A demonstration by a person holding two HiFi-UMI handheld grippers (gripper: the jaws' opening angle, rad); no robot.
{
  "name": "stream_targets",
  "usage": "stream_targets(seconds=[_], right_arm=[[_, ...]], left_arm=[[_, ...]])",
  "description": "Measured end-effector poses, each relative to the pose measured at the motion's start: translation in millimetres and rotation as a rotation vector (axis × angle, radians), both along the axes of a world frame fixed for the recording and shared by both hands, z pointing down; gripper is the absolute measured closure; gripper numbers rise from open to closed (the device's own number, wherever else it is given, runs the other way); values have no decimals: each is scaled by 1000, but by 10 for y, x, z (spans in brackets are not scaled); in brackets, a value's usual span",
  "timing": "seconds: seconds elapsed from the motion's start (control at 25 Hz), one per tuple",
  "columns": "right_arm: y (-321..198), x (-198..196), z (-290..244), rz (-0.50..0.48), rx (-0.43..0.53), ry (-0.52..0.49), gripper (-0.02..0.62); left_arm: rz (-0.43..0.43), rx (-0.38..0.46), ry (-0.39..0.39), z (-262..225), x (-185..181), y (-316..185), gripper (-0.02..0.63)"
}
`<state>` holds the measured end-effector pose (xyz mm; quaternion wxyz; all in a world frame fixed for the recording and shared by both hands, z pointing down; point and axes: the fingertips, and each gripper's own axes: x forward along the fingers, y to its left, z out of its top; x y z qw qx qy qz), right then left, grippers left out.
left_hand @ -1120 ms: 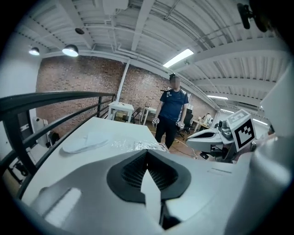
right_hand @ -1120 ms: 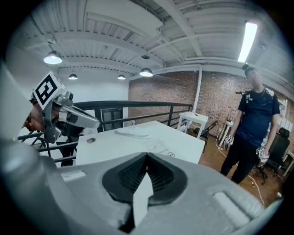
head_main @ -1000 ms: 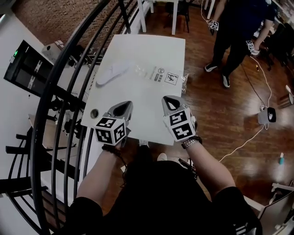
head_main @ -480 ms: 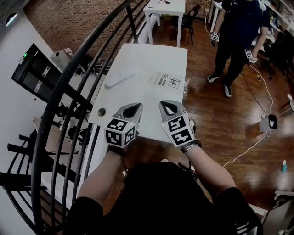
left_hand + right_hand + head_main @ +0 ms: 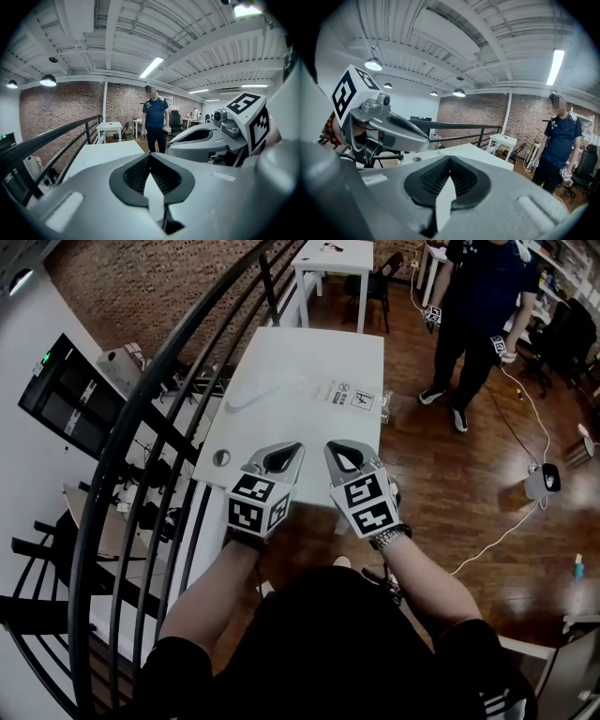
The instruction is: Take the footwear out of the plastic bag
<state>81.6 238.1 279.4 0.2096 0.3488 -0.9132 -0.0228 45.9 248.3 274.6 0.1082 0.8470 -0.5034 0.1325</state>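
Note:
A white shoe [image 5: 255, 389] lies inside a clear plastic bag [image 5: 330, 393] with printed labels, on the far half of a white table [image 5: 309, 427]. Both grippers hang side by side above the table's near edge, well short of the bag. My left gripper [image 5: 292, 449] is shut with nothing between its jaws, and its tips [image 5: 150, 155] meet in the left gripper view. My right gripper [image 5: 336, 447] is also shut and empty, its tips [image 5: 449, 159] pressed together. Neither gripper view shows the shoe or the bag.
A black metal railing [image 5: 141, 437] curves along the table's left side. A round hole [image 5: 221, 457] sits at the table's near left corner. A person [image 5: 478, 306] stands on the wood floor at the far right. Another white table [image 5: 336, 257] stands beyond.
Both grippers have risen and moved forward from just off the table's near edge to above it, drawing closer together. The jaws stayed shut. The shoe and bag have not moved.

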Motion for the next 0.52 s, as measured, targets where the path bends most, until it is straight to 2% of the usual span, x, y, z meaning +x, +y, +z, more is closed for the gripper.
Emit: stream_targets(seconds=[0.52], right_arm=[[626, -429, -248, 28, 31, 7, 604]], left_arm=[[37, 22, -1, -189, -367, 555, 590]])
